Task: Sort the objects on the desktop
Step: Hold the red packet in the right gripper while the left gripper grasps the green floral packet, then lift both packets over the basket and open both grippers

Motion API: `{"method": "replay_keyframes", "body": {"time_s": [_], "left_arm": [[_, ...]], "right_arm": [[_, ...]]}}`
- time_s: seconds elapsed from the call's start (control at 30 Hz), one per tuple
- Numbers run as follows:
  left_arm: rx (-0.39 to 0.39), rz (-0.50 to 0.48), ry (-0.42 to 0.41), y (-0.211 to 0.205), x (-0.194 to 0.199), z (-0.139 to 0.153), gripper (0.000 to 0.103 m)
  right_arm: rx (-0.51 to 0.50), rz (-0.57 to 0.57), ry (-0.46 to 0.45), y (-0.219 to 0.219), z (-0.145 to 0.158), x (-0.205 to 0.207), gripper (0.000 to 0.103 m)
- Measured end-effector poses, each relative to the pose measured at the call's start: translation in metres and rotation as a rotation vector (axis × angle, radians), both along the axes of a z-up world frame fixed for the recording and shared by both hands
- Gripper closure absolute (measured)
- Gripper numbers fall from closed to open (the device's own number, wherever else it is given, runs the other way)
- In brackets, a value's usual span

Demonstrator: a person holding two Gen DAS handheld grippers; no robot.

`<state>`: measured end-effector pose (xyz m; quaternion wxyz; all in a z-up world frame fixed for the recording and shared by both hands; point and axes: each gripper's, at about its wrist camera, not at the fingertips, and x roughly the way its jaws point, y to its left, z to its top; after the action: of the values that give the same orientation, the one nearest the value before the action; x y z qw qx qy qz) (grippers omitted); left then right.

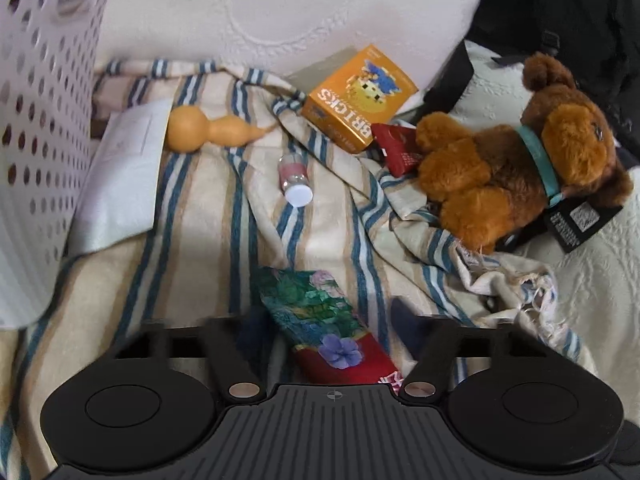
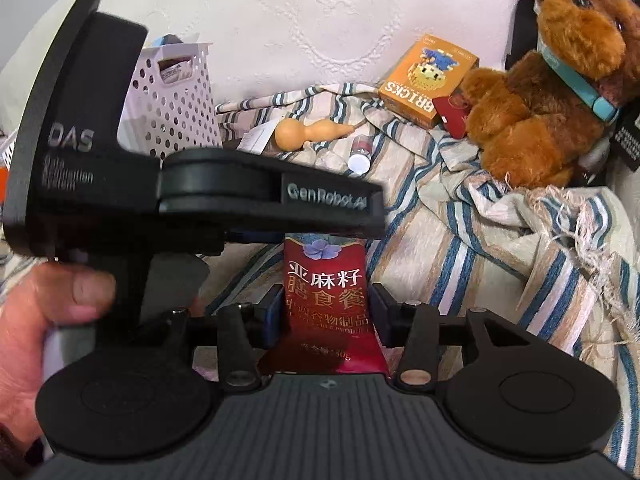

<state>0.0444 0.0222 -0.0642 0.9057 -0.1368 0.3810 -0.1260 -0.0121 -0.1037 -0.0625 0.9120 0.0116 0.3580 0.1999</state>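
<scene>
A red flowered snack pouch [image 1: 320, 320] lies between my left gripper's [image 1: 332, 320] fingers, which stand apart beside it. In the right wrist view the same pouch [image 2: 326, 300] sits between my right gripper's [image 2: 326, 308] blue pads, which press its sides. The left gripper body [image 2: 200, 196] crosses above the pouch there. On the striped cloth [image 1: 200, 220] lie a gourd [image 1: 208, 130], a small bottle [image 1: 295, 178], an orange BRICKS box [image 1: 356, 96], a red packet [image 1: 396, 148] and a brown plush dog [image 1: 512, 160].
A white perforated basket [image 1: 44, 120] stands at the left, also in the right wrist view [image 2: 176, 100]. A white pillow [image 1: 280, 8] lies behind. A white paper [image 1: 124, 152] rests by the basket. A black bag [image 1: 580, 8] is at the back right.
</scene>
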Motion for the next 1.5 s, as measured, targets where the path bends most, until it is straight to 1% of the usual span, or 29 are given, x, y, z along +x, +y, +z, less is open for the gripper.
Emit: {"method": "replay_keyframes", "body": {"time_s": [0.03,0.07,0.1,0.17,0.27,0.4,0.53,0.63,0.8,0.93,1.03,1.17,1.27,1.3,1.37,1.43,1.5], "left_arm": [[0.015,0.003,-0.013,0.003,-0.001,0.0,0.078],[-0.003,0.009,-0.015,0.007,-0.001,0.0,0.087],[-0.031,0.014,-0.017,0.013,-0.003,0.0,0.092],[-0.06,0.027,-0.026,0.018,-0.004,0.002,0.094],[-0.032,0.03,-0.067,0.014,-0.008,0.007,0.095],[-0.008,0.046,-0.11,0.014,-0.016,0.017,0.095],[0.031,0.066,-0.199,0.015,-0.035,0.035,0.097],[0.025,0.082,-0.265,0.018,-0.053,0.051,0.098],[0.008,0.115,-0.33,0.031,-0.08,0.071,0.098],[0.035,0.165,-0.419,0.042,-0.104,0.095,0.097],[0.028,0.231,-0.48,0.062,-0.112,0.123,0.098],[0.059,0.308,-0.555,0.099,-0.108,0.179,0.098],[0.086,0.352,-0.588,0.126,-0.1,0.217,0.098],[0.106,0.362,-0.592,0.134,-0.095,0.227,0.098],[0.155,0.392,-0.596,0.149,-0.086,0.243,0.097],[0.204,0.419,-0.586,0.164,-0.078,0.25,0.097],[0.254,0.44,-0.573,0.182,-0.073,0.252,0.097]], "right_arm": [[0.002,-0.005,0.001,0.0,0.0,0.0,0.049],[0.009,-0.007,0.001,-0.001,0.0,0.0,0.049],[0.016,-0.008,0.001,-0.001,0.0,0.0,0.048],[0.034,-0.008,-0.004,-0.004,0.001,-0.001,0.048],[0.042,-0.006,-0.012,-0.003,0.004,-0.004,0.048],[0.059,0.0,-0.023,-0.004,0.008,-0.007,0.052],[0.098,0.028,-0.041,-0.004,0.017,-0.014,0.054],[0.094,0.062,-0.094,0.003,0.027,-0.027,0.056],[0.082,0.076,-0.184,0.012,0.045,-0.051,0.057],[0.068,0.096,-0.251,0.026,0.069,-0.063,0.06],[0.057,0.144,-0.309,0.047,0.098,-0.062,0.061],[0.055,0.223,-0.394,0.088,0.147,-0.046,0.063],[0.041,0.264,-0.456,0.122,0.177,-0.03,0.065],[0.05,0.277,-0.464,0.132,0.185,-0.023,0.065],[0.099,0.307,-0.443,0.149,0.199,-0.009,0.065],[0.143,0.341,-0.409,0.168,0.207,0.006,0.065],[0.169,0.372,-0.378,0.19,0.209,0.017,0.065]]}}
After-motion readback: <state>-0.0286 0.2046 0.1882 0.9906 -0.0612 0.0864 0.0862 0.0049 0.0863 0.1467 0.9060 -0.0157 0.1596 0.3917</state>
